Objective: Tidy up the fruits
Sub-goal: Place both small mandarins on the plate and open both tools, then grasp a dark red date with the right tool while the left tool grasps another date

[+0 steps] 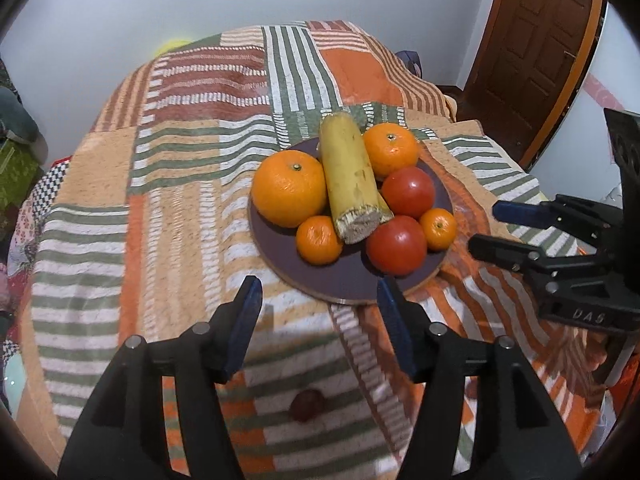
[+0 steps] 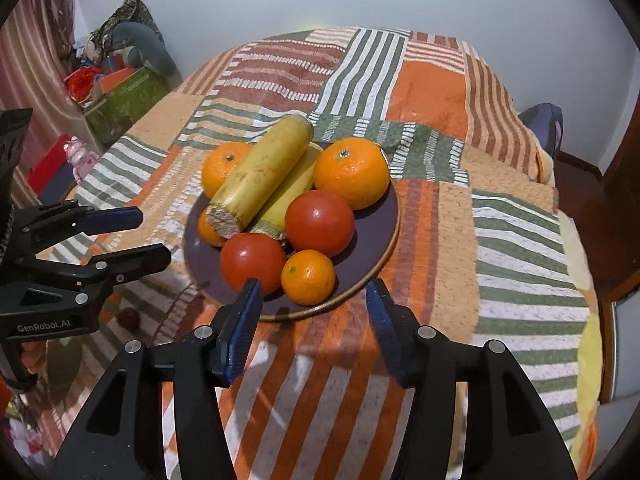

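Fruit filled the plate (image 1: 344,280) in front of you, on the striped quilt (image 1: 180,184). In your left view, two cut banana pieces (image 1: 350,176) lay stacked down the middle, running near to far. A big orange (image 1: 289,188) sat touching them on the left, and a second orange (image 1: 391,150) sat far right of them. A small mandarin (image 1: 319,240) rested at the near left, just beside the banana's cut end. Two tomatoes (image 1: 397,245) sat on the right, one nearer and one farther, with another mandarin (image 1: 438,228) against the plate's right edge. A small dark red fruit (image 1: 307,405), too blurred to name, lay off the plate on the quilt, near you and between your left fingers.

Your left gripper (image 1: 320,312) hovered released at the plate's near rim, holding nothing. Your right gripper (image 2: 314,304) was likewise spread wide and empty, its tips just over the near rim by a mandarin (image 2: 308,277) and a tomato (image 2: 253,263). A brown door (image 1: 532,52) stood at the far right.
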A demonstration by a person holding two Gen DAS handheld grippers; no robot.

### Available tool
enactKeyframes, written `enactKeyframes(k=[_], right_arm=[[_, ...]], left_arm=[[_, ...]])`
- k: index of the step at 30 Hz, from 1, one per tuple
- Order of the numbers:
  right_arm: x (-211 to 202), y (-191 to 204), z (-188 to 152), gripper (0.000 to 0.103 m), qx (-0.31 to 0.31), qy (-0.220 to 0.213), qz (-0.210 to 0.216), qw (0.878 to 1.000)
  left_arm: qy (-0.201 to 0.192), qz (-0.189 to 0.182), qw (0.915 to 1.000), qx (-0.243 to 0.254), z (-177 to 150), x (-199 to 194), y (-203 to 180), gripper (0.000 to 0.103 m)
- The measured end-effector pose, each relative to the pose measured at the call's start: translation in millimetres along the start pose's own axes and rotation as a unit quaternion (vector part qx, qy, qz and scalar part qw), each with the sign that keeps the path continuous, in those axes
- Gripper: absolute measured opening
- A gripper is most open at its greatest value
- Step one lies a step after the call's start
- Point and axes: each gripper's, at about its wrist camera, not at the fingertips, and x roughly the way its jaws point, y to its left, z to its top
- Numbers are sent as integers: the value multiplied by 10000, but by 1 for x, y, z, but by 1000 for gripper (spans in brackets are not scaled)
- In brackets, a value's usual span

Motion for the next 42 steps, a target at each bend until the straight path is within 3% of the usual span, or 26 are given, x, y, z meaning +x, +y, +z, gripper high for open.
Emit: enactKeyframes(k=[5,9,14,21,26,31,36,42], right_arm=[[-28,10,-10,51,-117,-117,47,9999],[-44,21,-20,51,-221,-153,69,9996],[-49,34,-38,51,-253,-115,159,9995],[-35,45,-63,51,-300,167,266,9991],[-24,51,-72,40,-433,407,345,9976],[-13,58,-80,26,-580,539,363,9962],[-6,61,-82,20,-664,567,412,9953],[-12,56,-74,19,-598,348,370,9969]], left_arm=[[-66,-60,9999,-92,-15,-27,1,63],[-201,96,9996,-156,-27,-48,1,73],[-241,196,9993,-222,-45,-68,4,76],[-22,317,9991,-283,-71,-68,12,77],[284,249,9985,-406,-88,-50,18,77],[440,209,9978,-453,-94,-35,21,65],[502,171,9976,-441,-92,-22,23,54],[528,108,9977,-407,-83,-5,23,44]])
